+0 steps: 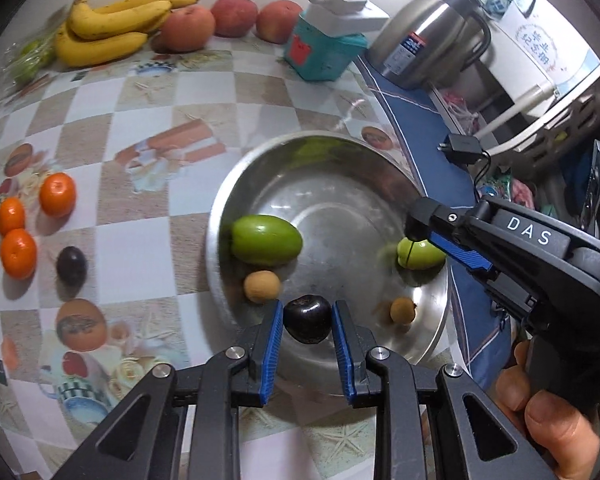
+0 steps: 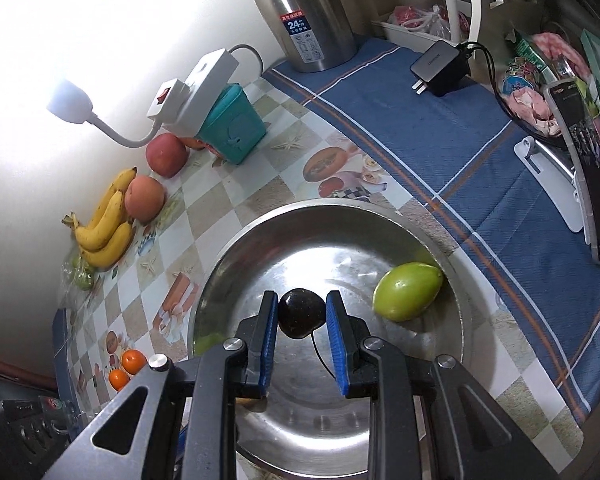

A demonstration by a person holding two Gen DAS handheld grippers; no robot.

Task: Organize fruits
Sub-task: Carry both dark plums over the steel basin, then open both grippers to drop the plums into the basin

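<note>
A: What's left of the round steel bowl (image 1: pixel 220 216)?
B: Three orange tangerines (image 1: pixel 18 252), one dark plum (image 1: pixel 71 266).
A: The grippers?
B: Left gripper (image 1: pixel 306 312) clamps a dark cherry (image 1: pixel 307 318) above the bowl; right gripper (image 2: pixel 302 312) pinches a stemmed cherry (image 2: pixel 300 312).

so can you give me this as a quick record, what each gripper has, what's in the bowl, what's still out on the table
left gripper: shut on dark fruit, at the bowl's near rim
right gripper: shut on stemmed cherry, over the bowl
bowl: steel; large green fruit, small green fruit, two brown fruits
table: three oranges, loose dark fruit, bananas, three peaches
</note>
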